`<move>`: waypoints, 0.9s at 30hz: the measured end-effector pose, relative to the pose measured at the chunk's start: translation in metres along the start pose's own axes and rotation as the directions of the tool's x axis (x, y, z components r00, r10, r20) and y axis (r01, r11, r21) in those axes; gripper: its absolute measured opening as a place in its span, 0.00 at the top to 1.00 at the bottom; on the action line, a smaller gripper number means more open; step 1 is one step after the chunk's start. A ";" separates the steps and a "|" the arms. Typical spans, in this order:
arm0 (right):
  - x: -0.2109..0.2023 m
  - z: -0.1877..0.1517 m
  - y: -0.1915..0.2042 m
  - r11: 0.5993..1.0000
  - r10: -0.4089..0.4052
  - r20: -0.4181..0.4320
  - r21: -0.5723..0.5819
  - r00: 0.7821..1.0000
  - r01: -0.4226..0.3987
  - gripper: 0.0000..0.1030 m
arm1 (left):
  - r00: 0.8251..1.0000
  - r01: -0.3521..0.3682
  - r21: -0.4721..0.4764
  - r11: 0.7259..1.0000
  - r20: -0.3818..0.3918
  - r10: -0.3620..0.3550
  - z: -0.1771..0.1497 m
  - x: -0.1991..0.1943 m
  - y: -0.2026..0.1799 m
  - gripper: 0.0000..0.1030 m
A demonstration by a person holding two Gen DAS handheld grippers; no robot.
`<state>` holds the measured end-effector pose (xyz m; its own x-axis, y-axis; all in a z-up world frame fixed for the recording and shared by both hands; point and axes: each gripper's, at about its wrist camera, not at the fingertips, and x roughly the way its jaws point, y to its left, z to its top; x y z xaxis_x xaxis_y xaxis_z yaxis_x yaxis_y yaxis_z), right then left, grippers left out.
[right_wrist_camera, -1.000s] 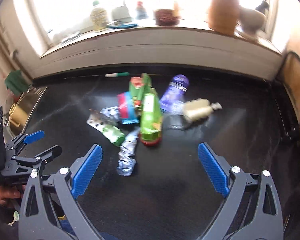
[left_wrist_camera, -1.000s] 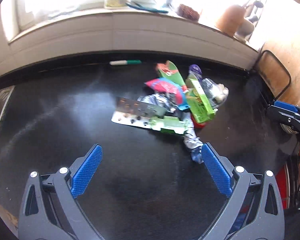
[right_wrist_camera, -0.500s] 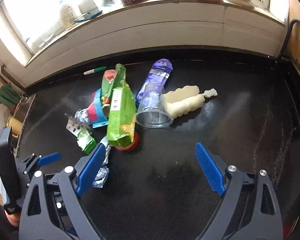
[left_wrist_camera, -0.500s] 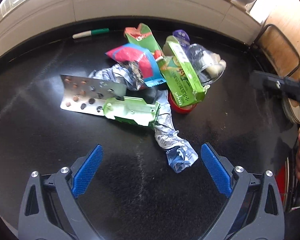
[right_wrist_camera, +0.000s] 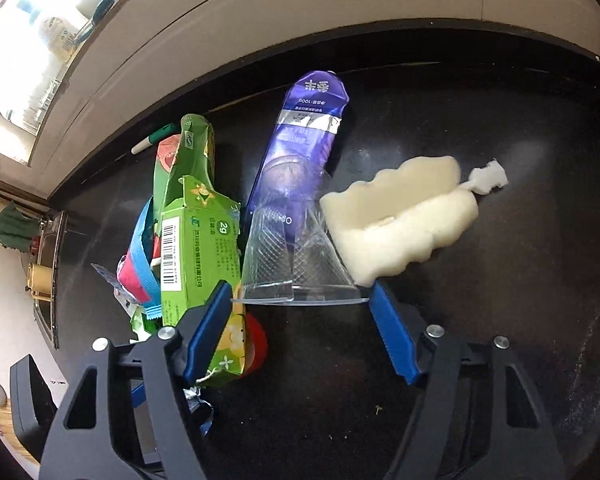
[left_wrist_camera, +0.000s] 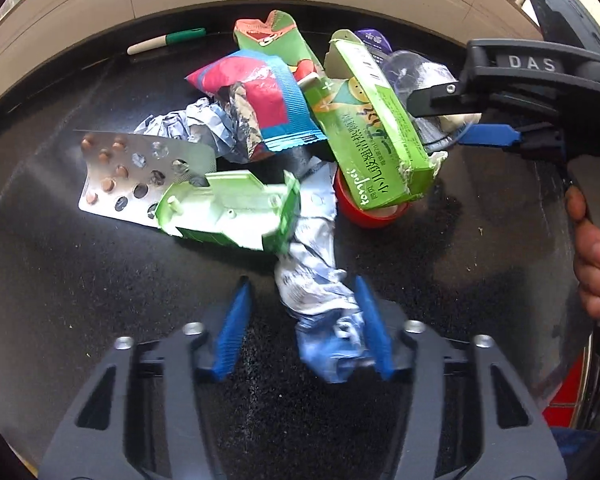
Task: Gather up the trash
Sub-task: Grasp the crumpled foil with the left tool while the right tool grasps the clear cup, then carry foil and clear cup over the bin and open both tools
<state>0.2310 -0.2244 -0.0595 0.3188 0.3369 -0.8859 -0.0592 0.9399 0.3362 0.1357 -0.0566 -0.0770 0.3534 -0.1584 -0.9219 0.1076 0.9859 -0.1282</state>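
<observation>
Left wrist view is showing the crumpled silver-blue foil wrapper, nearest end of the pile around the green cardboard box, now lying between the left gripper's closing jaws after they dropped from wide. Beside that box, the right gripper is narrowing around the clear plastic cup, crowded by white foam.

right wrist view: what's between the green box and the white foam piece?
The clear plastic cup lying on its side, its rim between the right gripper pads, which are closing. The purple pouch lies behind it.
</observation>
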 end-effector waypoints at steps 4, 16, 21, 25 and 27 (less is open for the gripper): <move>-0.011 -0.003 0.003 1.000 0.001 0.023 -0.018 1.000 -0.001 0.42 | 1.000 0.022 -0.016 1.000 -0.012 -0.022 0.003 -0.004 0.003 0.70; -0.064 -0.052 -0.002 1.000 0.016 0.104 0.008 0.994 -0.017 0.42 | 0.999 -0.014 0.012 1.000 0.050 0.013 -0.015 -0.045 0.009 0.70; -0.069 -0.081 -0.009 1.000 0.004 0.095 0.017 0.995 -0.005 0.42 | 0.995 -0.021 0.034 0.999 0.095 0.018 -0.021 -0.062 0.006 0.70; -0.074 -0.095 -0.006 1.000 -0.005 0.102 0.006 0.995 0.004 0.42 | 0.995 -0.012 0.039 0.999 0.102 0.008 -0.027 -0.068 0.007 0.71; -0.079 -0.098 -0.003 1.000 -0.007 0.115 -0.001 0.993 0.007 0.43 | 0.994 -0.015 0.041 0.999 0.110 0.010 -0.029 -0.070 0.008 0.71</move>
<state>0.1135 -0.2485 -0.0219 0.4259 0.3220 -0.8455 -0.0582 0.9424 0.3295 0.0850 -0.0363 -0.0240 0.4544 -0.1533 -0.8775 0.1401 0.9851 -0.0996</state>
